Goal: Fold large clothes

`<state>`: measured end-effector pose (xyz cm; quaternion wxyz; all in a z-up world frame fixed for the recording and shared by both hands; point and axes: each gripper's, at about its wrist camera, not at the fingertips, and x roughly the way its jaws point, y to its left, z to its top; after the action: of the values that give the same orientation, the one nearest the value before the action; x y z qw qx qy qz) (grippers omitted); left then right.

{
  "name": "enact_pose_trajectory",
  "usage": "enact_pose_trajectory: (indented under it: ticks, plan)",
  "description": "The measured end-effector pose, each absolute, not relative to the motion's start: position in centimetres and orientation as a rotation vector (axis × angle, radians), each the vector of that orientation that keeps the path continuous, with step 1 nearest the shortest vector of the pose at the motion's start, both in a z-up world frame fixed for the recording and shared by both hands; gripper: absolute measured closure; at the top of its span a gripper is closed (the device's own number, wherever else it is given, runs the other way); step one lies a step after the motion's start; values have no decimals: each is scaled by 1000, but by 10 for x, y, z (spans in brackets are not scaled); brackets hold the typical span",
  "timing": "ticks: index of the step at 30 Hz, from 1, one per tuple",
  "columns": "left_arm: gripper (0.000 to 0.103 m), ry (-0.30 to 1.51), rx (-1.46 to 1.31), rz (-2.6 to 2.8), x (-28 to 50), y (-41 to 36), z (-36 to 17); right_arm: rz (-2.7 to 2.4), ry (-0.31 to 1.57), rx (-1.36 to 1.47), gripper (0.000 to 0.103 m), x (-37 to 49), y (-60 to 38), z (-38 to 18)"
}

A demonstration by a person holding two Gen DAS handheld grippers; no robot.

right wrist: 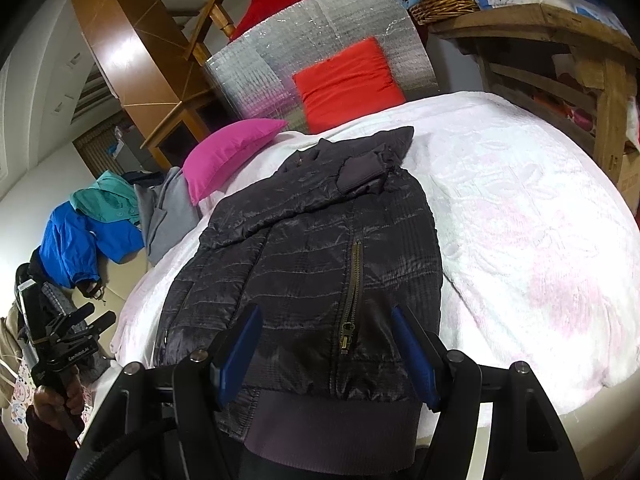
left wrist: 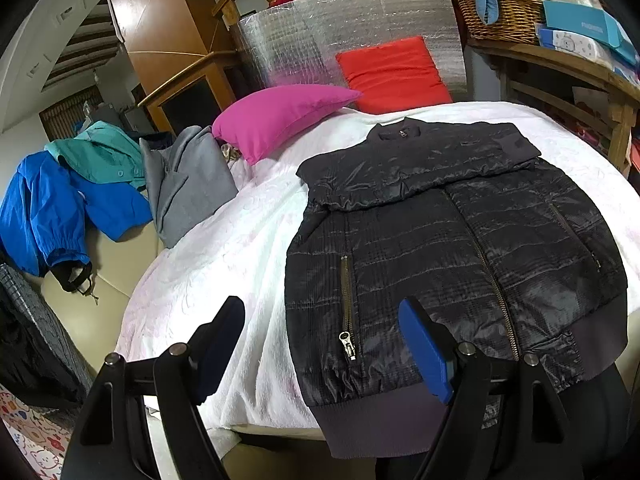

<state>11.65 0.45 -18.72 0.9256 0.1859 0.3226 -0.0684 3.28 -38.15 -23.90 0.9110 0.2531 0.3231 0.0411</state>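
A dark quilted puffer jacket with brass zippers (left wrist: 460,248) lies flat, front side up, on a white textured bedspread with faint pink flowers (left wrist: 224,240) that covers the bed. The collar points to the far end of the bed and the grey ribbed hem (left wrist: 384,420) hangs a little over the near edge. One sleeve is folded across the chest, and its grey cuff (right wrist: 360,174) rests near the collar.

The left gripper (left wrist: 320,348) is above the near left part of the jacket, with its blue-padded fingers (left wrist: 424,352) spread wide; one finger stands over the bedspread and the other over the jacket beside the pocket zipper. Nothing is held between them. The right gripper (right wrist: 326,354) is above the hem on the other side, its fingers (right wrist: 412,356) also well apart, with the pocket zipper (right wrist: 350,300) showing in the gap; whether the pads touch the fabric I cannot tell. In the right wrist view a hand (right wrist: 52,404) holds the handle of the left gripper at the left border.

Behind the jacket a magenta pillow (left wrist: 276,116) lies on the bedspread, and a red cushion (left wrist: 394,72) leans against a silver foil panel (left wrist: 320,32). To the left, off the bedspread, a grey garment (left wrist: 184,184), a teal garment (left wrist: 100,156) and a bright blue jacket (left wrist: 60,208) lie in a heap. On a wooden shelf at the right stands a wicker basket (left wrist: 500,16).
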Motion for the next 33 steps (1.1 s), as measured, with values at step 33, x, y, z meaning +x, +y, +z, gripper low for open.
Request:
enact_pose_trajectory:
  ticks: [33]
  plan:
    - [23,656,381,-125,117,11,-189,110,658,509,33,32,-374,-233]
